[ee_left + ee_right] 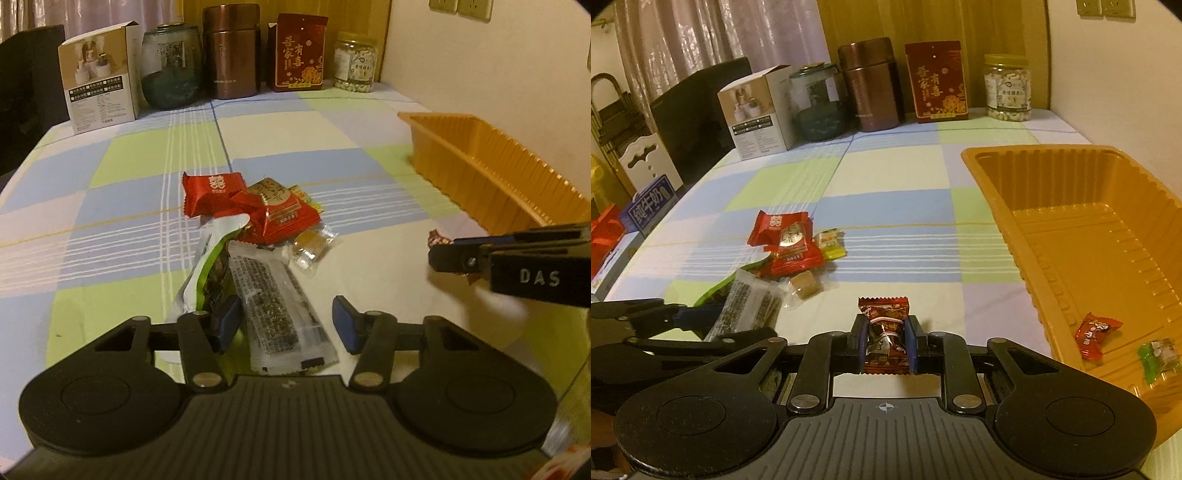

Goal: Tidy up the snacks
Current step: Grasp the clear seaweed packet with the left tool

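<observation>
A pile of snacks lies mid-table: red packets [236,201] [783,240], a green packet [207,269], a clear-wrapped sesame bar [277,306] [746,306], a clear-wrapped amber candy [310,245] [803,286] and a yellow-green candy [831,243]. My left gripper [286,323] is open, its fingers on either side of the sesame bar's near end. My right gripper [886,341] is shut on a dark red candy [884,332], held above the table left of the orange tray [1015,236] [480,173]. A red candy [1095,334] and a green candy [1158,356] lie in the tray.
Along the back edge stand a white box [99,74], a glass jar [171,66], a brown canister [232,51], a red carton [299,55] and a clear jar of snacks [356,62]. A wall is at the right. Boxes sit off the table's left edge [646,206].
</observation>
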Demonstrator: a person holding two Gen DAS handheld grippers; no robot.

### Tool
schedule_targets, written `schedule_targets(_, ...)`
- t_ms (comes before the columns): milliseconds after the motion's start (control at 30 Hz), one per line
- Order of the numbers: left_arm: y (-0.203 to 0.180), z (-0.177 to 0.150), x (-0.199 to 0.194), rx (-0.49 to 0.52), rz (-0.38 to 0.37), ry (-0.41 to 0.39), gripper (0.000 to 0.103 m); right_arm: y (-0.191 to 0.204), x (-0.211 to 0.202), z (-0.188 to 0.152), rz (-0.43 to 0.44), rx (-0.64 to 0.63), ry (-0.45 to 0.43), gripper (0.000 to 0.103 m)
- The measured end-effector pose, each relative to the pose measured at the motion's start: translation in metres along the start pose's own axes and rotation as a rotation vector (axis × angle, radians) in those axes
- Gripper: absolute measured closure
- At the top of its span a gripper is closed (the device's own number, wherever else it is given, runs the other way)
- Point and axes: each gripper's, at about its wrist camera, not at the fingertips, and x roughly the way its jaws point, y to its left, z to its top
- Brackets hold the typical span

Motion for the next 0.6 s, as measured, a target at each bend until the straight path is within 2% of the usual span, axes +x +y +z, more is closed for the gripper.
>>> schedule_targets(300, 0.003, -0.021, -0.031, -0.019, -0.051, -0.003, 0.066, 0.003, -0.001, -0.003, 0.008, -0.010, 0.004, 0.082)
schedule_targets(400, 0.003, -0.031, -0.043, -0.021, -0.114, -0.030, 0.070, 0.005, -0.003, -0.004, 0.011, -0.011, 0.002, 0.082)
schedule_targets(467, 0.002, -0.033, -0.044, -0.022, -0.137, -0.018, 0.070, 0.006, -0.004, -0.006, 0.010, -0.014, 0.004, 0.082)
schedule_targets(600, -0.004, -0.034, -0.040, 0.008, -0.098, -0.023, 0.063, 0.008, -0.003, -0.007, 0.009, -0.016, 0.009, 0.082)
